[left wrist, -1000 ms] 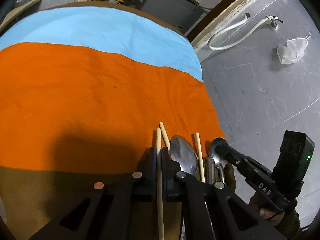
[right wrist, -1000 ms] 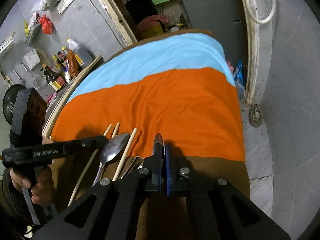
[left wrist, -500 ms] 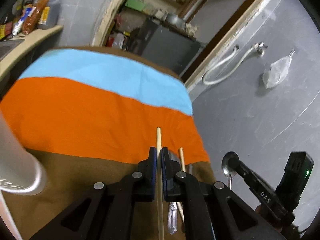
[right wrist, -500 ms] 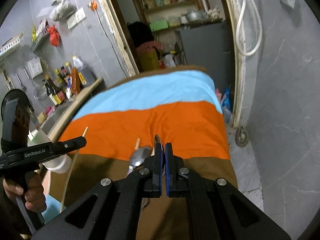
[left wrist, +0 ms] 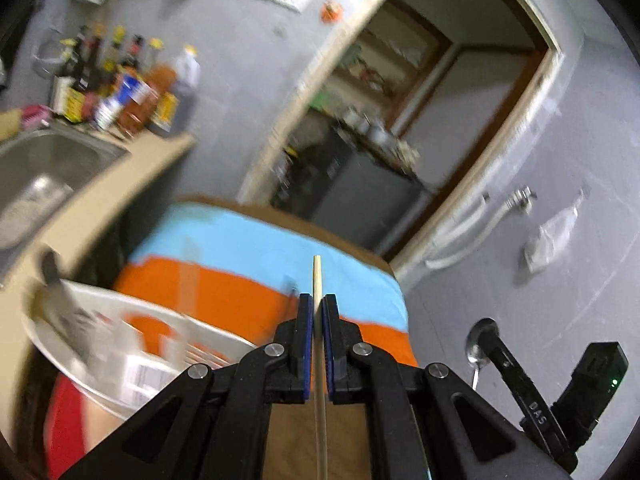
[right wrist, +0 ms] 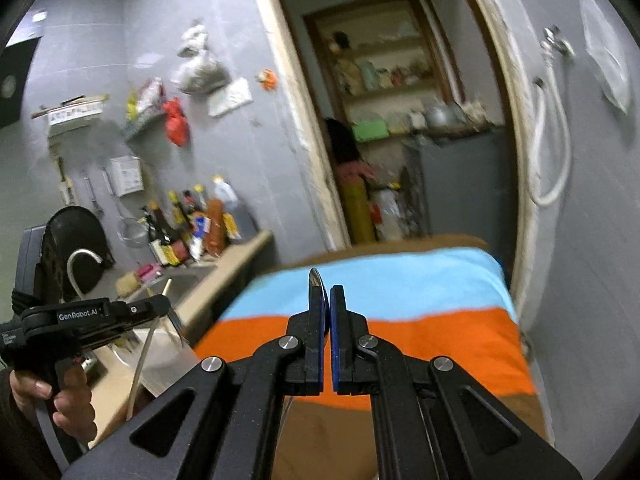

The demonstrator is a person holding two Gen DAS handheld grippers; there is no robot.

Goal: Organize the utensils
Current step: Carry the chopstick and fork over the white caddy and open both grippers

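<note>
Both black two-finger grippers are clamped shut on utensils: the left gripper (left wrist: 315,322) pinches a thin pale wooden chopstick (left wrist: 317,280) partway along its shaft, its tip jutting forward above the orange, blue and brown striped cloth (left wrist: 240,264); the right gripper (right wrist: 326,312) holds a shiny steel spoon (left wrist: 478,340) by the neck, bowl edge-on between its pads. The chopstick looks light, stiff and prone to pivot, so a grip nearer its middle would likely be steadier; the spoon appears smooth and likely slippery, best held at the flat of the handle. A second ago both utensils lay on the cloth; now they are lifted clear, beside a blurred white plastic basket (left wrist: 132,344) at lower left.
</note>
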